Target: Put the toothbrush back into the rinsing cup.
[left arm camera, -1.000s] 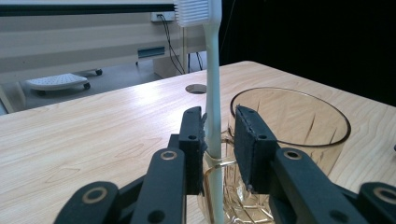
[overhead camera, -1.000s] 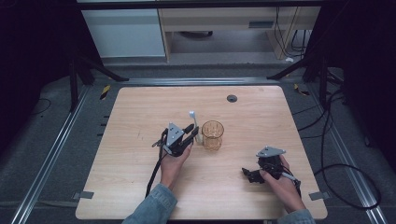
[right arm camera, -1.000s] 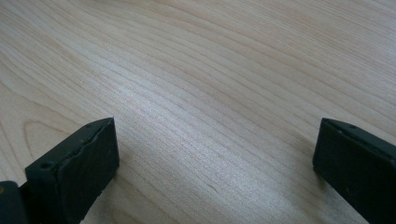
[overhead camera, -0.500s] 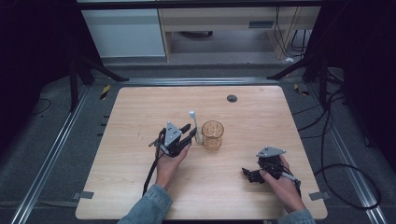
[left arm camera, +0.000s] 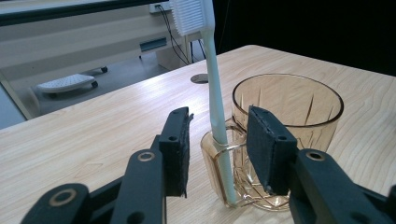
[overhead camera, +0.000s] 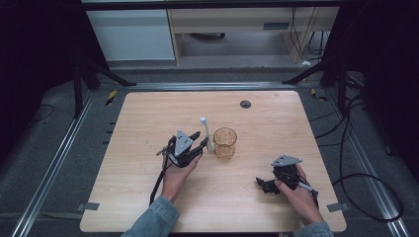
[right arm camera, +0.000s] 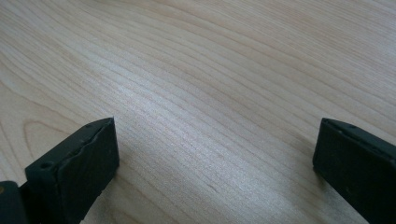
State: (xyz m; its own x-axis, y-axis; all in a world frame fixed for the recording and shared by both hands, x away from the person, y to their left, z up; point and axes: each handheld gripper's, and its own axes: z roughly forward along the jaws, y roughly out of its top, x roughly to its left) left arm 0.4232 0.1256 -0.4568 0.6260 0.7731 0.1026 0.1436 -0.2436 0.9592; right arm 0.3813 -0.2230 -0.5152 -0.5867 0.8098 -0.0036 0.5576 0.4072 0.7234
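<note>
the left gripper (overhead camera: 201, 144) is hovering mid-worktop (overhead camera: 148, 113), its fingers (left arm camera: 177, 149) spread to either side of the white toothbrush (left arm camera: 215, 98), not touching it. the toothbrush is standing upright in the side loop of the amber glass cup (overhead camera: 225, 142). the right gripper (overhead camera: 262, 183) is resting near the worktop's front right, fingers (right arm camera: 74, 168) spread wide.

Matt pale wood table (overhead camera: 148, 118), glossy amber cut-glass cup (left arm camera: 289, 112), smooth white plastic toothbrush (left arm camera: 212, 84).
</note>
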